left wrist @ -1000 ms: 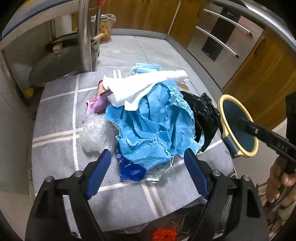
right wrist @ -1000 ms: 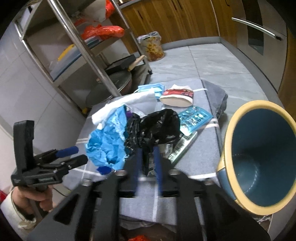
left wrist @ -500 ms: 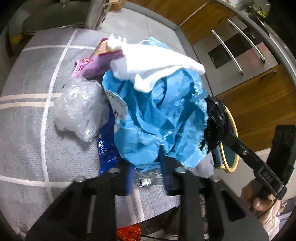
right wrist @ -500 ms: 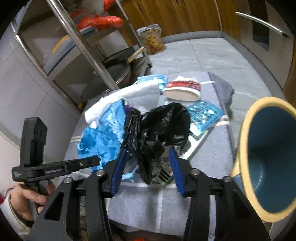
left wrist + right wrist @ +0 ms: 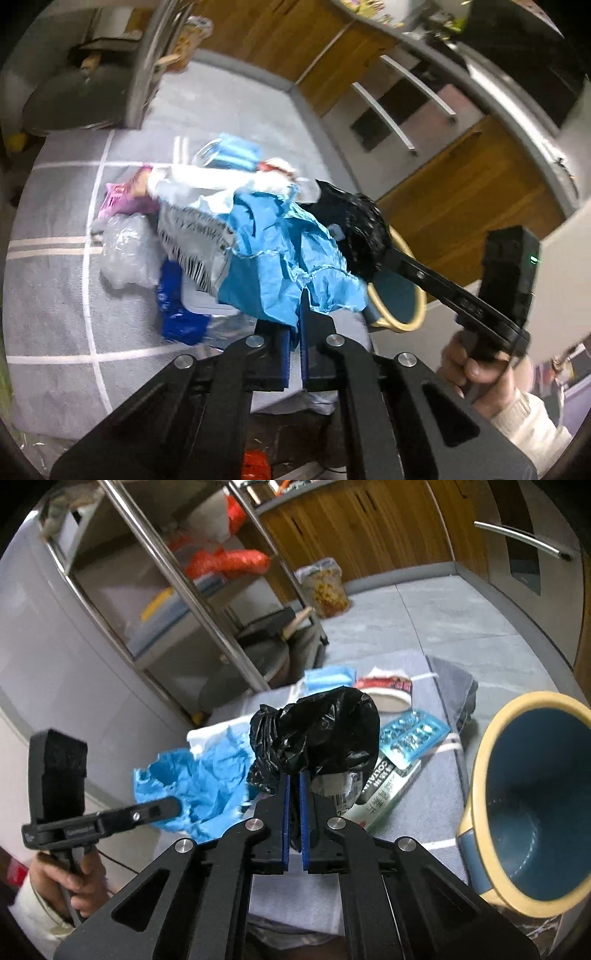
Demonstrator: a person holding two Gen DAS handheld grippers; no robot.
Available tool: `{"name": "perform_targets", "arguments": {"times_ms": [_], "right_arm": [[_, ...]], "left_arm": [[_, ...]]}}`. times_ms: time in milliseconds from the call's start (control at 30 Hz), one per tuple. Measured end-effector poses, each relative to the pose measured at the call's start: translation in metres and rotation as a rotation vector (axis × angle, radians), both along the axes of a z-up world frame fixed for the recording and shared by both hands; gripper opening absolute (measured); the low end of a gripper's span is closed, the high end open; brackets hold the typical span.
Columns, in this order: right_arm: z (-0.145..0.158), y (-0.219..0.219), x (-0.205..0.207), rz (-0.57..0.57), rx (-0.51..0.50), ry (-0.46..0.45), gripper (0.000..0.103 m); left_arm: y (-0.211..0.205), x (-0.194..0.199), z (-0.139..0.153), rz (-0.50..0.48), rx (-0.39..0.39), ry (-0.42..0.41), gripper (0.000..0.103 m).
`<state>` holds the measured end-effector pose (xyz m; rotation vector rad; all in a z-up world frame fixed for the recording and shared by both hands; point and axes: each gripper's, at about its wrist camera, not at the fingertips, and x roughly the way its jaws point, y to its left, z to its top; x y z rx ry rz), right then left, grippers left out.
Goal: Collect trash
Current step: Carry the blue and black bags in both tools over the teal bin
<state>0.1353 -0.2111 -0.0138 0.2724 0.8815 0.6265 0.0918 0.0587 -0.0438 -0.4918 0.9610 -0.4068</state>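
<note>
Now the move ahead turns, as I judge it, on where the round blue waste bin with the cream rim (image 5: 524, 805) lies from each of my loads. My right tongs (image 5: 293, 794) are pressed together on a crumpled black plastic bag (image 5: 317, 734), which bulges just ahead of the tips and hangs clear above the grey striped cloth on the table (image 5: 436, 805). The bin stands to the right of those tongs and lower, near them, its mouth tilted toward me, so the right hand is the nearer one. My left tongs (image 5: 293, 325) are pinched shut on a rumpled sheet of light blue paper (image 5: 280, 258), which spreads forward and to the left of the tips, its long axis running away from me; a white rag (image 5: 207, 182) lies at its far end, whether carried with it I cannot tell. From the left tongs the bin (image 5: 399, 295) sits ahead to the right, partly hidden behind the black bag (image 5: 354, 232) and the right tongs' arm. Left on the table, beyond my right tips, are a teal blister pack (image 5: 413, 738) and a white-and-green carton (image 5: 388, 794).
</note>
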Motion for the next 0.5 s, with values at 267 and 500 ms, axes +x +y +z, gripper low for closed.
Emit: {"name": "perform_targets", "arguments": {"times_ms": [267, 500], "right_arm": [[0.013, -0.021, -0.001, -0.045, 0.067, -0.011, 0.005], [0.013, -0.027, 0.001, -0.064, 0.080, -0.010, 0.005]], "left_arm": [[0.009, -0.025, 0.011, 0.002, -0.149, -0.015, 0.003], [0.043, -0.045, 0.032, 0.072, -0.201, -0.061, 0.003]]}}
